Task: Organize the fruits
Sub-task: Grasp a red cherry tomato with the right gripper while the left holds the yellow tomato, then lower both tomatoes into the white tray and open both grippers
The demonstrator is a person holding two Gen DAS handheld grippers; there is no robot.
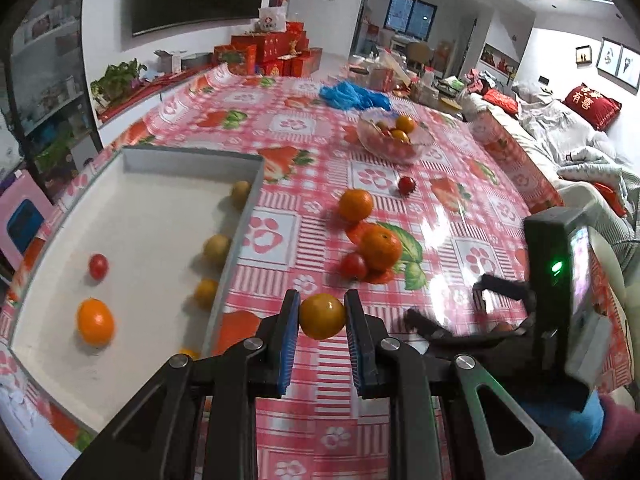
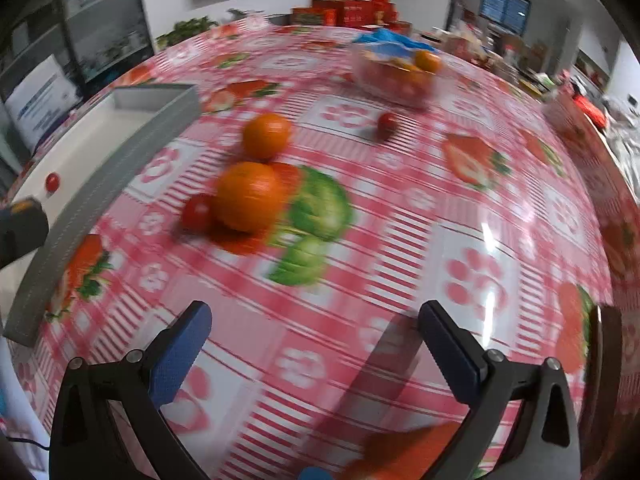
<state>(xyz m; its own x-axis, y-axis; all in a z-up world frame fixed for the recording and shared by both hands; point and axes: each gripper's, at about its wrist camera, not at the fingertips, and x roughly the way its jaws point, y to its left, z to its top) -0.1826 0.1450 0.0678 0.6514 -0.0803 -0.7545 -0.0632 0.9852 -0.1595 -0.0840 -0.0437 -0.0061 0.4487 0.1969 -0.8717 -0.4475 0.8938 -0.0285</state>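
The left tool (image 1: pixel 322 316) pinches a small, round, glossy yellow-orange fruit (image 1: pixel 322 316) between blue pads; the right tool (image 2: pixel 316 328) hangs spread, empty

The right wrist view is smeared by motion blur; the glass bowl (image 2: pixel 394 80) shows only as a haze, and the grey tray (image 2: pixel 120 152) is cut off at the left edge

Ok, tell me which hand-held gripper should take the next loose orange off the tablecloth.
Right. The right hand-held gripper is open and empty, facing the oranges. The left hand-held gripper is shut on a small yellow-orange fruit beside the grey tray.
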